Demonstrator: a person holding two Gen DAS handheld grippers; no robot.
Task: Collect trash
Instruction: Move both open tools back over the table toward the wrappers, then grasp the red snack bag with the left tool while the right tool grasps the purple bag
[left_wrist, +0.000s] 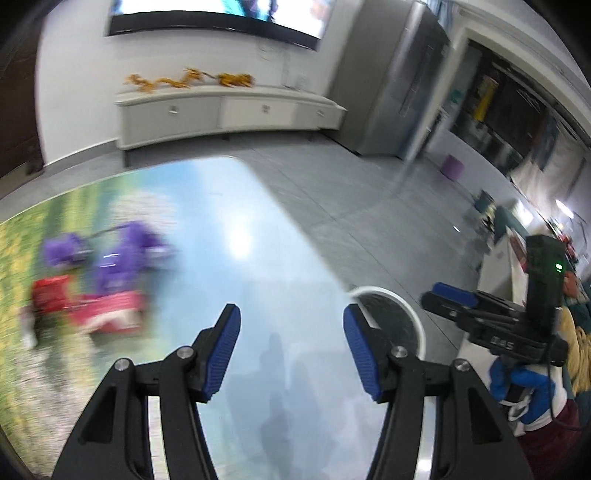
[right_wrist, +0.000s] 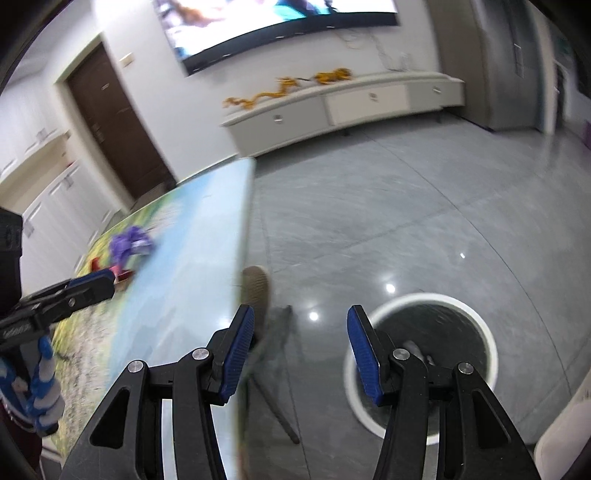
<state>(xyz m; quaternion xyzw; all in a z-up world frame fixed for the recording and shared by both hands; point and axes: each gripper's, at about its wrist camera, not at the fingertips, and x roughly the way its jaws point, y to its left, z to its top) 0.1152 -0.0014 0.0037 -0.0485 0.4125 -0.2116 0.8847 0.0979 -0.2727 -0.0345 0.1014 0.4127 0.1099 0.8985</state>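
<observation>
Both sets of jaws are spread with nothing in them: left gripper (left_wrist: 291, 354) over the counter (left_wrist: 258, 295), right gripper (right_wrist: 301, 354) hanging past its edge, near the bin (right_wrist: 487, 332) on the floor. The trash is well off on the counter: purple wrappers (left_wrist: 125, 254) bunched on top of red packaging (left_wrist: 88, 306), all blurry. My guess is it's light, crinkly, slippery film, so pinch a crumpled fold or an edge, not a flat face. The red one might be stiffer.
</observation>
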